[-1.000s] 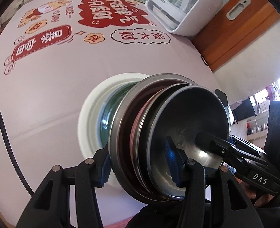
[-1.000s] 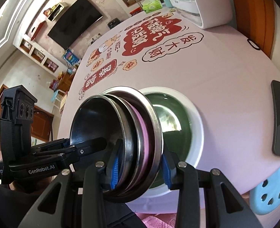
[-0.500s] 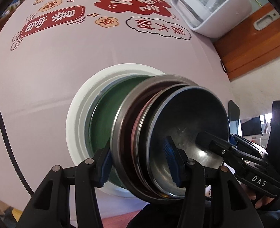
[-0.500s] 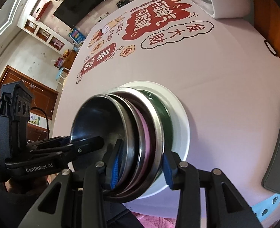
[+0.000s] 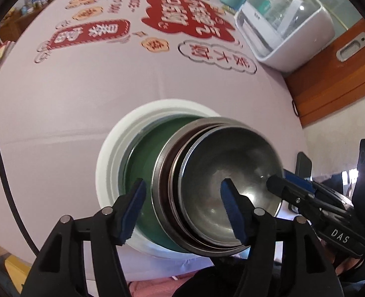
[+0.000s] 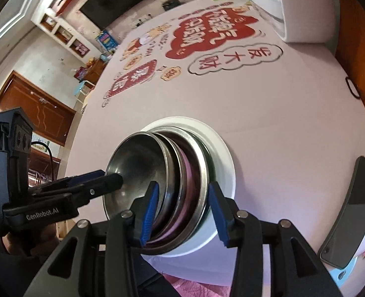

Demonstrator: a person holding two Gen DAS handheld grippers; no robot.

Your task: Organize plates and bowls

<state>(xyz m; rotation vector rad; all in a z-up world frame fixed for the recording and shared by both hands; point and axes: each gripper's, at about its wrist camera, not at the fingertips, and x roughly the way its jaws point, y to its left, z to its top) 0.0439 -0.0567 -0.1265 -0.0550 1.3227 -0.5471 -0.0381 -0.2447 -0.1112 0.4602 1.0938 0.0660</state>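
Both grippers have just been opening, with the nested steel bowls between their pads. Since the earlier frames the bowl stack has come down from its tilted, carried position into the green plate.

Left gripper (image 5: 182, 210): its jaws stand spread. The left pad is clear of the stack's outer rim, with the green plate showing in the gap. The right pad sits inside the innermost bowl; whether it touches the wall cannot be told.

Right gripper (image 6: 182, 210): its jaws are parted astride the near rims of the stack. The left pad lies against the inner bowl's rim, and the right pad stands just beside the outermost rim. Firm contact cannot be confirmed.

Steel bowls (image 5: 227, 180): several metal bowls nested one inside another, with a pink layer visible between two rims in the right wrist view. The stack sits in the green plate (image 5: 143, 173), which in turn rests on a white plate (image 5: 108, 153).

White plate: it rests on the printed pale tablecloth (image 5: 71, 99), near the table's front edge.

Surroundings: a white countertop appliance with a clear lid (image 5: 286, 27) stands at the far right of the table. A dark smartphone (image 6: 350, 220) lies to the right of the plates, well apart from them.
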